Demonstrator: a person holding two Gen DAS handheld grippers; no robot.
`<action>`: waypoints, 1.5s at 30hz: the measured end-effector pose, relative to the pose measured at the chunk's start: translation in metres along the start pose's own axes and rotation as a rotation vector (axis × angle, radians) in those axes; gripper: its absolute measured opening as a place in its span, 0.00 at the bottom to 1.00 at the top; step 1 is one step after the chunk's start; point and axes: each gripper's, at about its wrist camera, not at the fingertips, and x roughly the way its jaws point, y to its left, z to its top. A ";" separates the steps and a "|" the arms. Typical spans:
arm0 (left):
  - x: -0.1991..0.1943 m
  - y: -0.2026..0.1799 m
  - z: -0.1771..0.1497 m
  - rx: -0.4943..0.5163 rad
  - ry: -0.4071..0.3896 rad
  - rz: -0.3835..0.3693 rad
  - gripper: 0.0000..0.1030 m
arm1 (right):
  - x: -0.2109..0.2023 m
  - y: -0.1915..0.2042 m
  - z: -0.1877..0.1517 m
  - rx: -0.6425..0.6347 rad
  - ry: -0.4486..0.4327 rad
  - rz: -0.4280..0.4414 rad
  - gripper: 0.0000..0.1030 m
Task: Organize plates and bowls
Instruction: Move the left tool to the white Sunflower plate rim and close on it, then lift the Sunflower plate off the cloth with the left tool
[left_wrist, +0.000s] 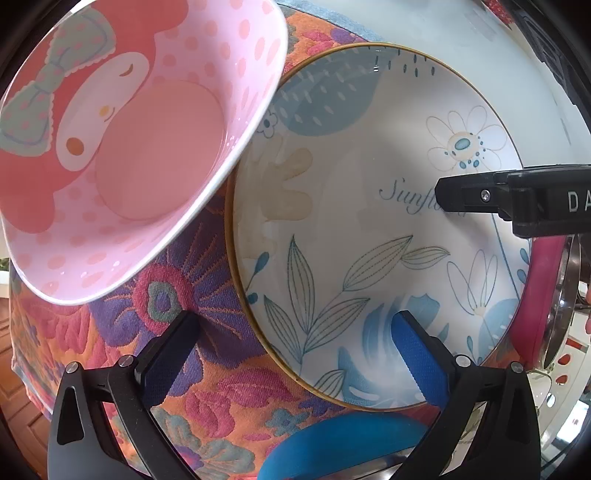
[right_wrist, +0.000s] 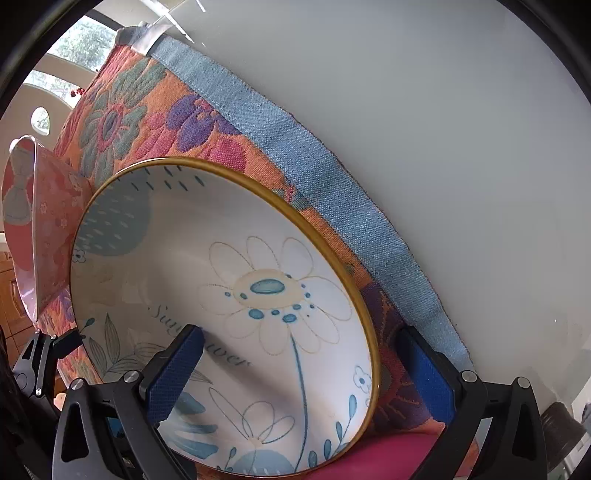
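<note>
A white tabletop (right_wrist: 461, 147) is seen, covered in part by a flowered woven cloth (left_wrist: 207, 387) with a blue denim border (right_wrist: 295, 147). The cloth probably serves to cushion the crockery.

On the cloth a large white plate (left_wrist: 369, 206) with a gold rim and blue flower print is seen; whether it lies flat or is tilted cannot be told through the fisheye. It is judged to be the base on which other pieces could be stacked. Its rim is straddled by the right hand-held gripper (right_wrist: 303, 376), spread open: one blue pad over the plate face, the other outside the rim over the cloth. No contact can be confirmed. This placement suggests a rim grasp is being prepared.

A pink bowl (left_wrist: 122, 147) with a cartoon face and bow is seen just beside the plate, its rim overlapping the plate's edge in the left view. Touching or merely in front cannot be told, nor whether it rests on the cloth.

The left hand-held gripper (left_wrist: 295, 362) is open and empty, one pad over the cloth, the other over the plate's near edge.

A blue item (left_wrist: 332, 443) and a pink item (left_wrist: 543, 288) are glimpsed at the plate's edges; neither is identifiable.
</note>
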 end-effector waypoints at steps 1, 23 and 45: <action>0.001 0.000 0.002 0.002 0.000 0.000 1.00 | 0.000 -0.002 -0.003 0.000 -0.004 0.000 1.00; -0.025 0.000 -0.009 0.034 -0.055 -0.007 0.78 | -0.007 0.001 -0.014 -0.001 -0.050 0.012 0.89; -0.069 -0.016 0.010 0.049 -0.206 -0.106 0.41 | -0.054 -0.043 -0.040 0.140 -0.176 0.207 0.69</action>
